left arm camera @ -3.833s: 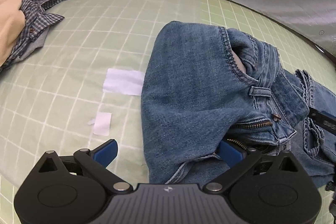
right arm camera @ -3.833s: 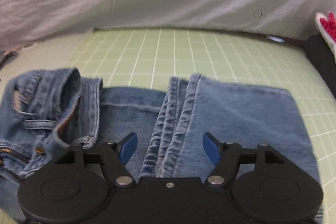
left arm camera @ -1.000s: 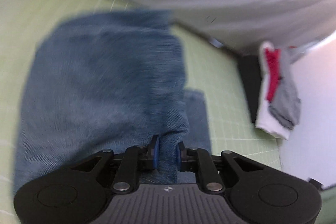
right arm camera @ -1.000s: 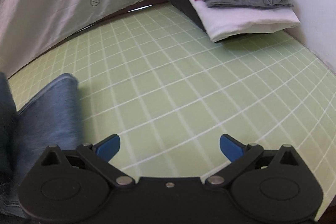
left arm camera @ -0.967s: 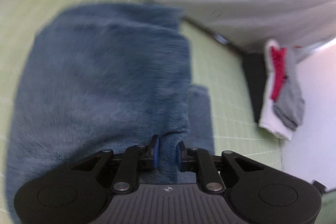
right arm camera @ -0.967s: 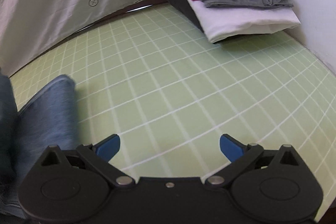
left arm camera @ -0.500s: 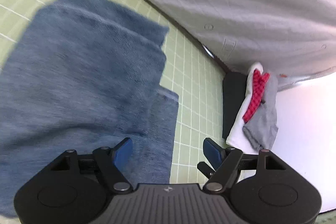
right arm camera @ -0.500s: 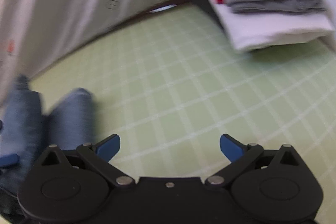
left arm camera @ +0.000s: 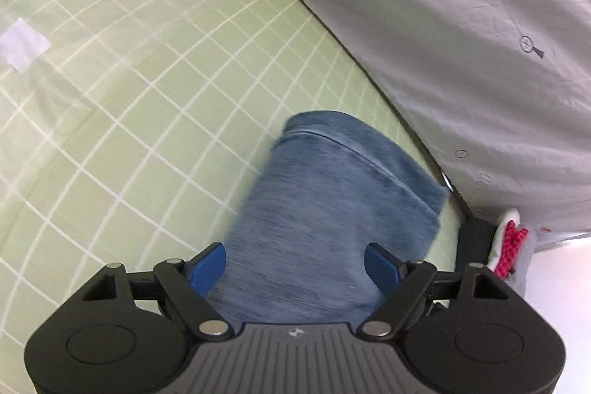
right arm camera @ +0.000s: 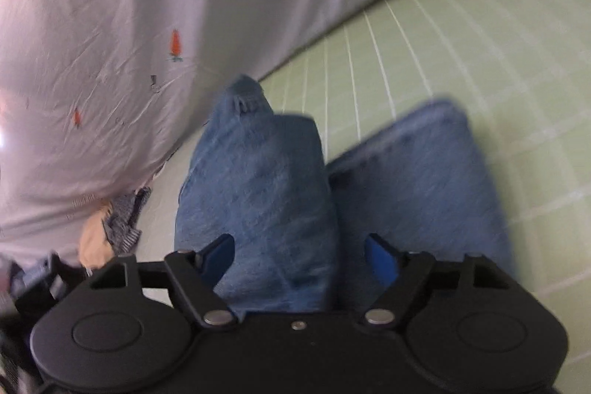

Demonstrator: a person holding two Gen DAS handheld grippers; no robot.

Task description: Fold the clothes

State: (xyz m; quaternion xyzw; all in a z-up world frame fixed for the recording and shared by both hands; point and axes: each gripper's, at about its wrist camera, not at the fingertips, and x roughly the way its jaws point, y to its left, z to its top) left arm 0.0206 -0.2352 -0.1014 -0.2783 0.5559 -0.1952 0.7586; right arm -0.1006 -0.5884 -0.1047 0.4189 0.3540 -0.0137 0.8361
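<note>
On green gridded sheet, folded denim jeans.

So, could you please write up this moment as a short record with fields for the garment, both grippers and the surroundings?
garment: folded jeans, lying on the green checked sheet
left gripper: open, jaws spread either side of the denim, nothing clamped
right gripper: open, jaws spread over the denim
fold state: layers stacked; the right wrist view is blurred, so edge alignment is unclear
backdrop: pale carrot-print cloth
other clothes: folded pile at the far right edge; plaid shirt beyond the jeans
</note>
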